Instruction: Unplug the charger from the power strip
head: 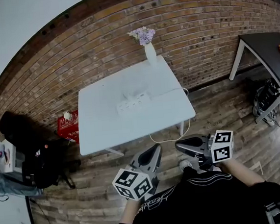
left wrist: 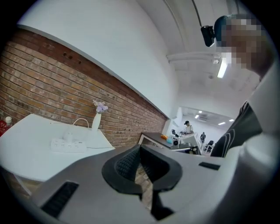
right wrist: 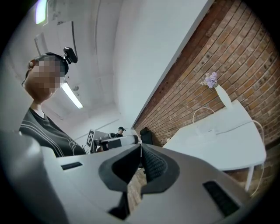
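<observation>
White vase (head: 150,54) of flowers (head: 143,35), power strip (head: 133,103)

Beyond the closed hand-held gripper (left wrist: 140,151), a power strip (left wrist: 68,145) seemingly holds a charger (left wrist: 68,136).

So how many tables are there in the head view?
2. The white table stands in the middle against the brick wall; a dark table is at the right edge. Clutter at the left could hide another.
</observation>
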Demonstrator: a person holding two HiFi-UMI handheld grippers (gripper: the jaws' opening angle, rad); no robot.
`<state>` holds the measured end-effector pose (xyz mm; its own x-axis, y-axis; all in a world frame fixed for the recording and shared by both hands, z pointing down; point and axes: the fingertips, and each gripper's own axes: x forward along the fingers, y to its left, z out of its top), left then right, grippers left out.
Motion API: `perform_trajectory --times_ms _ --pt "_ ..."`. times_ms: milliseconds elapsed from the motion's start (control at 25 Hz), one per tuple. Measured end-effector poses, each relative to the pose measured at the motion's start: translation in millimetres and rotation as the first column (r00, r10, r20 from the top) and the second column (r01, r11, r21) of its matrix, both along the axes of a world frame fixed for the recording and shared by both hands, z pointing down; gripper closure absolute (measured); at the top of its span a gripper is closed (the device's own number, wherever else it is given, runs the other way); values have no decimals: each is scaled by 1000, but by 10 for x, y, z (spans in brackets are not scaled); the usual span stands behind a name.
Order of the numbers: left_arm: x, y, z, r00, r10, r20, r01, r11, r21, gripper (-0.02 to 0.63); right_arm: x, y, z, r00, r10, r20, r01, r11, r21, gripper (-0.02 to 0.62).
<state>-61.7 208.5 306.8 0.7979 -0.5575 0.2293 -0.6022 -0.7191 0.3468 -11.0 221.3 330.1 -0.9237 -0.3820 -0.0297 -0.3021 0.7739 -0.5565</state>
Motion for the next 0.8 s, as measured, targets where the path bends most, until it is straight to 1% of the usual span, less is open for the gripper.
perform_trajectory --times_ms 280,480,640,800 --pt "404 -1042 34 1000 -16 19 15 1000 26 601 404 -1034 49 1000 -17 1 17 1000 -5 597" --pt "603 -1608 64 998 -52 43 51 998 34 601 629 -1560 23 999 -35 10 35 999 9 597" --pt "623 -1951 8 994 -100 47 98 994 50 600 715 -1857 -12 998 -56 12 55 998 24 597" --pt "492 -2173 14 982 -175 76 170 983 71 600 715 -2063 -24 997 -75 14 74 997 35 597"
